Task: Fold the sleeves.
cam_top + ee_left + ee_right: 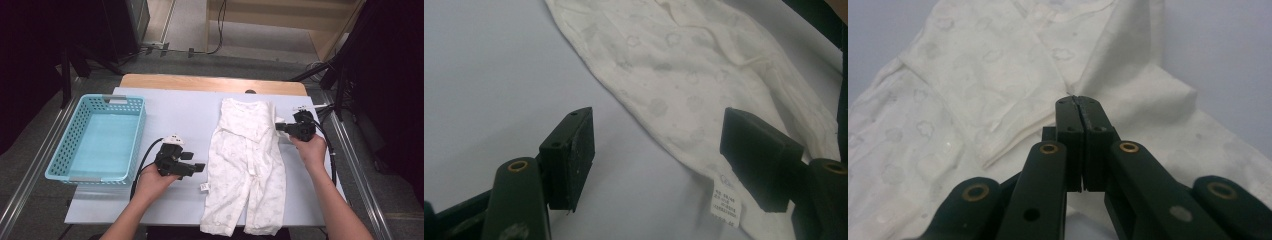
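Garment: I see a white baby romper (247, 165) lying flat on the table (190, 115), legs toward me, its label (727, 202) at the left edge.
Left gripper (192, 167): I hold it just left of the romper; fingers (569, 157) stand apart, nothing between them.
Right gripper (280, 127): I hold it at the romper's right sleeve; fingers (1068, 140) pressed together; whether they pinch cloth I cannot tell.
Basket (135, 135): turquoise, far left.
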